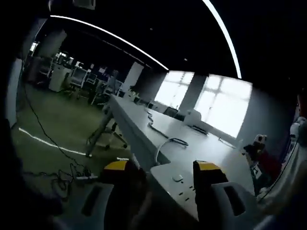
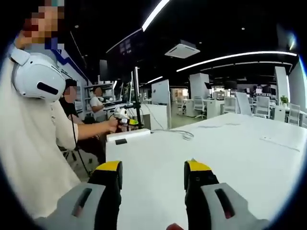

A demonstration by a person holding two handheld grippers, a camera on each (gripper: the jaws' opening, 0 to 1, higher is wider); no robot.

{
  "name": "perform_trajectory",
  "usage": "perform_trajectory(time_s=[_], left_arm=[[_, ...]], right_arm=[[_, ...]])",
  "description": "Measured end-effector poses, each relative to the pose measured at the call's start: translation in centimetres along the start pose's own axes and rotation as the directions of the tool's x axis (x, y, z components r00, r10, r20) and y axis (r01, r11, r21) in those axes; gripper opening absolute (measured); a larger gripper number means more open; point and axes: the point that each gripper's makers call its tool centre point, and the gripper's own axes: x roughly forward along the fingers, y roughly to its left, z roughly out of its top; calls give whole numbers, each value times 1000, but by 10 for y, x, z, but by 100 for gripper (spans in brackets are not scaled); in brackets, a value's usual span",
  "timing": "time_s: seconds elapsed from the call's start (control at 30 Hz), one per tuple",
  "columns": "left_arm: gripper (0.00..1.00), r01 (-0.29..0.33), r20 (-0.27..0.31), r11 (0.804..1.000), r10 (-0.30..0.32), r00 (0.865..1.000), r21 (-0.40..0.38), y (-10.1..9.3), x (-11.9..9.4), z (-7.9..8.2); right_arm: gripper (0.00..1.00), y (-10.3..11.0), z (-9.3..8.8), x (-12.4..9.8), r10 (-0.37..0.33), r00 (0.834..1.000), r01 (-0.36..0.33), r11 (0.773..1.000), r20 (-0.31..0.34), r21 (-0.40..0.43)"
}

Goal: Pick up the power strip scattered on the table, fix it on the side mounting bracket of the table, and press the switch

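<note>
Left gripper [image 1: 163, 173], jaws spread, has the white rectangular plastic power strip [image 1: 184, 188] lying between them, long axis running away. Right gripper [image 2: 152, 173] gapes, empty.

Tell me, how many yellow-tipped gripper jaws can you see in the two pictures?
4. The left gripper has two rising from the bottom of the left gripper view; the right gripper has two in the right gripper view, over the white table.

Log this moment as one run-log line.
left gripper: open, over power strip at table end | right gripper: open, empty, above white tabletop | switch: not yet pressed
</note>
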Motion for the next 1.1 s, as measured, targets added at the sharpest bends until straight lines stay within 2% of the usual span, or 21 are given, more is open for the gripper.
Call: perform_trajectory(time_s=[0.17,0.5,0.57,0.83,0.97,1.1], left_arm=[[57,-24,12,991,23,1000,129,-17,1,12],[57,-26,29,968,19,999,251,-53,5,28],[55,-39,40,955,29,999,293,-60,5,32],[58,-51,61,946,33,998,320,-89,3,35],[58,-58,58,940,41,997,337,-104,3,35],[59,-60,80,937,34,996,343,-118,3,35]], right_arm=[[48,-7,6,-2,-17,1000,17,1000,19,-1],[50,-10,22,-6,-61,996,62,998,64,-15],[51,-13,26,-9,-80,994,82,996,77,-30],[54,-27,38,-24,-158,980,166,984,120,-59],[55,-30,40,-31,-178,975,190,979,134,-80],[56,-34,44,-37,-205,966,221,972,158,-85]])
